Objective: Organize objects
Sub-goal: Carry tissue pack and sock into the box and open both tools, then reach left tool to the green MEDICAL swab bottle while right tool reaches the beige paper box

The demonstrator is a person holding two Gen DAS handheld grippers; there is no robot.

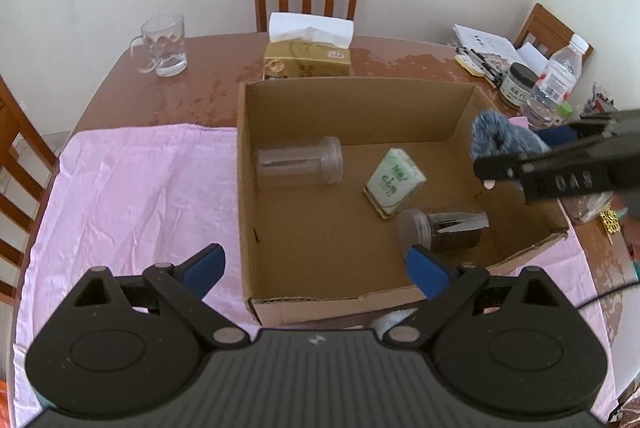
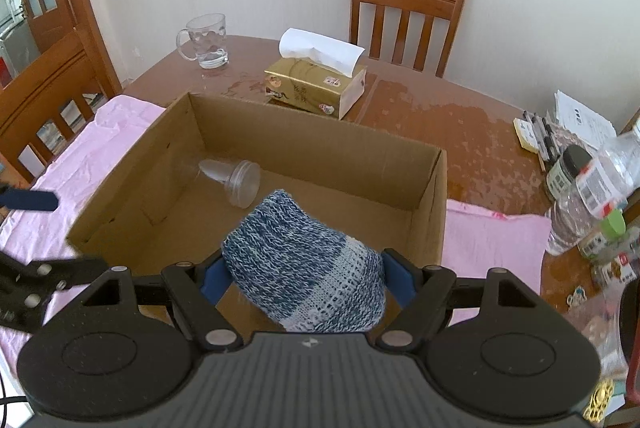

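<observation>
Holding the knitted sock (image 2: pixel 304 264) between its closed fingers, the right gripper (image 2: pixel 306 278) should release over bare floor of the cardboard box (image 2: pixel 320 144); the left gripper (image 1: pixel 314 270) gapes empty.

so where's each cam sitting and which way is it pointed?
Left wrist: on the left gripper, open, above the cardboard box's near edge, facing the far chair; right gripper enters at right.
Right wrist: on the right gripper, shut on the blue knit cloth, over the box's near right side.
Shared: box, clear jar, tissue box, glass mug.
</observation>
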